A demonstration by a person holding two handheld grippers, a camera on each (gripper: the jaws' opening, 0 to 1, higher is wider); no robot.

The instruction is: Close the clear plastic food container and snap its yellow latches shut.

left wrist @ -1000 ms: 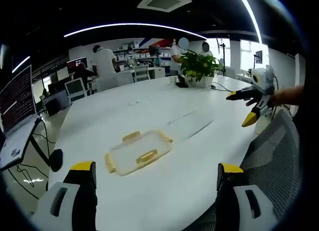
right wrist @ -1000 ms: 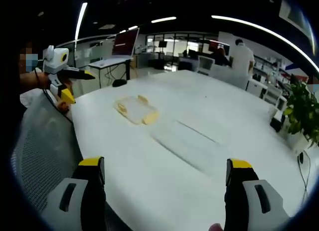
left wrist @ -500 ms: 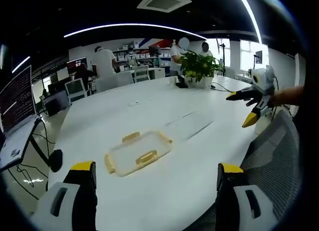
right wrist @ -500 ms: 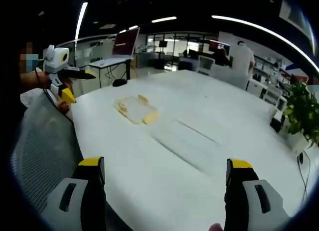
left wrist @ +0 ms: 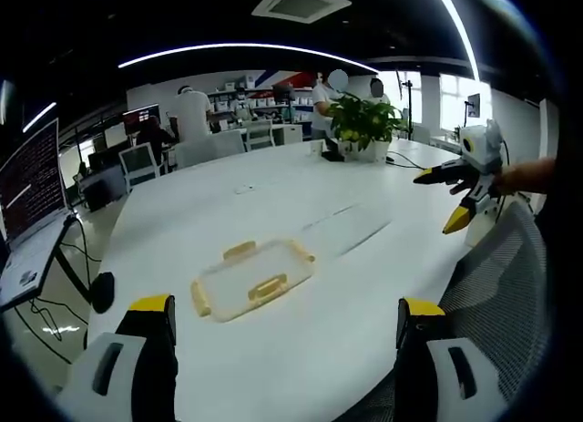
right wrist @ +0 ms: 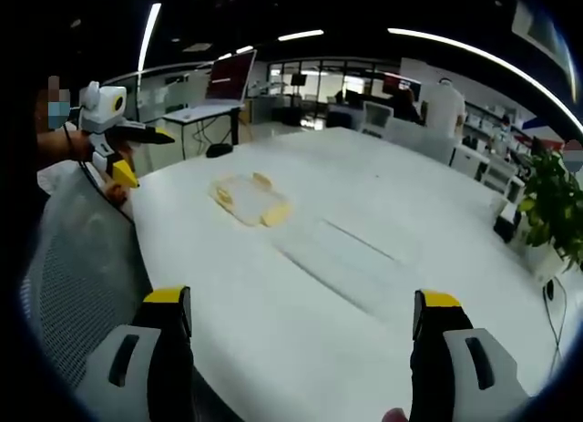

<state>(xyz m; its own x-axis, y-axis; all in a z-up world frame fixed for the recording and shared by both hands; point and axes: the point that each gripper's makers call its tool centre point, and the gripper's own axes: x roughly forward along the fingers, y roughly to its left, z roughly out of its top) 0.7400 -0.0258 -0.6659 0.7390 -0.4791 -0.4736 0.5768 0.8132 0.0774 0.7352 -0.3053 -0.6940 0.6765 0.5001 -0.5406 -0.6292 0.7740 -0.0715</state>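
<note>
A clear plastic food container [left wrist: 251, 278] with yellow latches lies flat on the white table [left wrist: 273, 194], ahead of my left gripper [left wrist: 284, 324]. That gripper stands open, well short of the container, with nothing between its jaws. In the right gripper view the same container [right wrist: 249, 200] sits far off at the upper left, and my right gripper [right wrist: 302, 320] is open and holds nothing. Each gripper shows in the other's view, held in the air over the chair: the right one [left wrist: 460, 187] and the left one [right wrist: 114, 130].
A grey mesh chair back [left wrist: 496, 285] stands at the table's near edge. A potted plant [left wrist: 363, 123] sits at the far side, with cables beside it. A monitor [left wrist: 29, 180] on a side desk stands to the left. People stand by desks in the background.
</note>
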